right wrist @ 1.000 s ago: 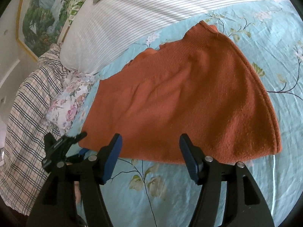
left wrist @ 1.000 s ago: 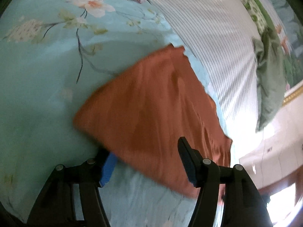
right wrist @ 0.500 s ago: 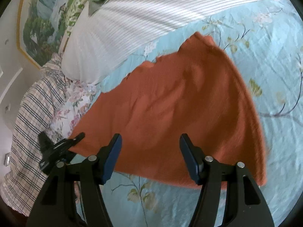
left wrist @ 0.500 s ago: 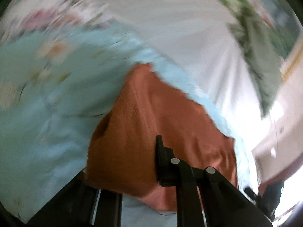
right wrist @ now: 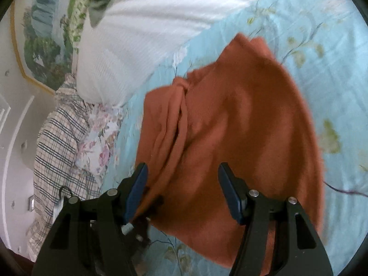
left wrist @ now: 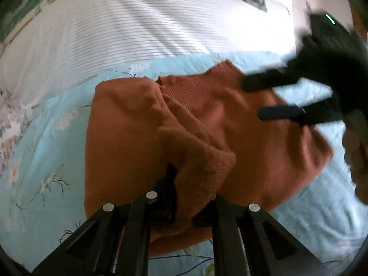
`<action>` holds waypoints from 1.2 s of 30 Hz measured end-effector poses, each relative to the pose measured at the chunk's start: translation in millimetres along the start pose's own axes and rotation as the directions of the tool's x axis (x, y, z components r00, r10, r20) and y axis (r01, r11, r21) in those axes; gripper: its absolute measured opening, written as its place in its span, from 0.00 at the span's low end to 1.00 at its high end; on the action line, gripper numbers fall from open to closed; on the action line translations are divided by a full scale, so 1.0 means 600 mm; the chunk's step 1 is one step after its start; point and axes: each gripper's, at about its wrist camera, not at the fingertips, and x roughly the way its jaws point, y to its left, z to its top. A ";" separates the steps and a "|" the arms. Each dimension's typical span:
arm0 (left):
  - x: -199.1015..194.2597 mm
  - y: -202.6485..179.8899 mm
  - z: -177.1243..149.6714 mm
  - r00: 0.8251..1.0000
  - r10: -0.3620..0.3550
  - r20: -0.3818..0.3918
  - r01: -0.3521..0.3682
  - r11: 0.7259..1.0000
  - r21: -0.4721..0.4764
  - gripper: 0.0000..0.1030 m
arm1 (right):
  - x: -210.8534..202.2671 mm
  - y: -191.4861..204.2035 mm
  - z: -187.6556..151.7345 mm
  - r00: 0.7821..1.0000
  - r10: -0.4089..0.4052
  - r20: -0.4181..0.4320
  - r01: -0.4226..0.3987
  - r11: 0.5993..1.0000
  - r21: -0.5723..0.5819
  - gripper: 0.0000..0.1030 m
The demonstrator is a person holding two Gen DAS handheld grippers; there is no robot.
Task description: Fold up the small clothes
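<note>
Two tools over orange sweater [left wrist: 128, 138], left tool [left wrist: 184, 197] pinching folded cuff, tips hidden, right tool [right wrist: 182, 184] spread, blurred.

Black claw [right wrist: 182, 191], blue pads [right wrist: 135, 193]

The sweater [left wrist: 128, 138] is rust-orange — plain knit. The sheet [left wrist: 46, 161] is pale blue, flowered; at twelve o'clock, a white pinstriped pillow [left wrist: 115, 34].

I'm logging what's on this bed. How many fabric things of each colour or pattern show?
Orange sweater: 1
White striped pillow: 1
Green cloth: 1
Plaid cloth: 1
Pink floral cloth: 1
Blue floral sheet: 1
Total: 6
</note>
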 end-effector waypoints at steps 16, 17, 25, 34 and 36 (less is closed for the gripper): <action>-0.045 -0.011 0.002 0.999 -0.031 0.025 0.030 0.999 0.045 0.07 | 0.172 0.072 0.112 0.992 0.010 -0.124 -0.030 0.987 -0.160 0.14; -0.051 -0.010 0.008 0.998 -0.047 0.029 0.046 0.998 0.032 0.07 | 0.152 0.078 0.115 0.995 0.019 -0.102 -0.036 0.984 -0.176 0.14; -0.085 -0.076 0.084 0.964 -0.250 0.091 0.251 0.968 0.004 0.07 | -0.006 0.048 0.144 0.997 -0.048 0.053 0.059 0.971 -0.232 0.14; -0.039 -0.184 0.072 0.940 -0.341 0.015 0.341 0.940 0.032 0.07 | -0.031 -0.079 0.126 0.989 -0.142 0.047 0.147 0.983 -0.112 0.13; -0.037 -0.190 0.071 0.940 -0.341 0.007 0.340 0.940 0.039 0.07 | -0.041 -0.081 0.124 0.990 -0.126 0.066 0.133 0.985 -0.114 0.13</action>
